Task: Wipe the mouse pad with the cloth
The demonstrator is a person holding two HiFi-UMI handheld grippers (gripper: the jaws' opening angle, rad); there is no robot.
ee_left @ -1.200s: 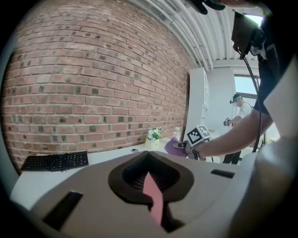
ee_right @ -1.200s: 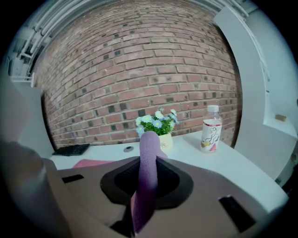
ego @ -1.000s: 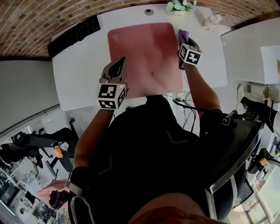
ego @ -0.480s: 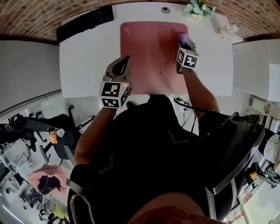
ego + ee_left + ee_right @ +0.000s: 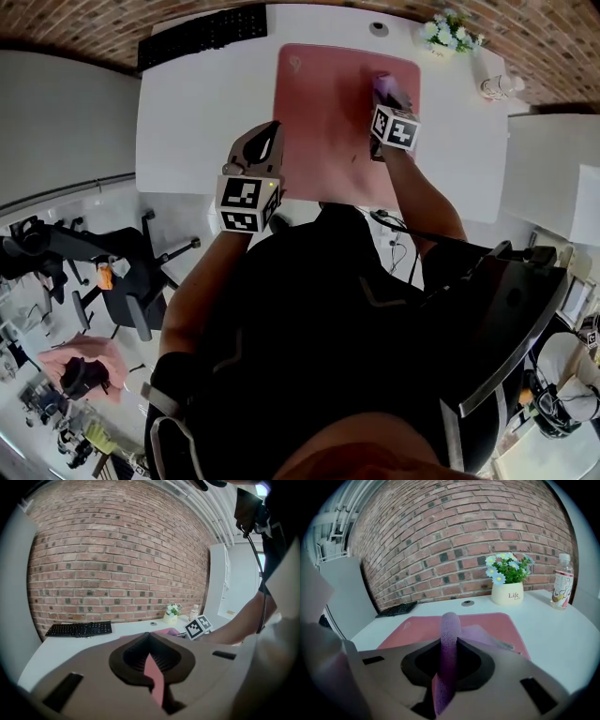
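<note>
- My right gripper [image 5: 382,92] is clamped on the purple cloth [image 5: 388,88]. In the right gripper view the cloth [image 5: 450,639] stands up between the jaws as a folded ridge.
- The cloth rests on the pink mouse pad [image 5: 323,112], near the pad's upper right corner in the head view (upper middle of the frame).
- My left gripper [image 5: 265,139] sits at the pad's left edge, lower down the frame.
- Its jaws are nearly together, leaving a thin slit with pink in it (I can't tell whether the pad is pinched or only seen through the gap).
- The pad lies flat on the white desk [image 5: 187,122].
- A black keyboard [image 5: 202,36] lies at the upper left, and a flower pot [image 5: 448,33] and a bottle [image 5: 497,86] stand at the upper right.
</note>
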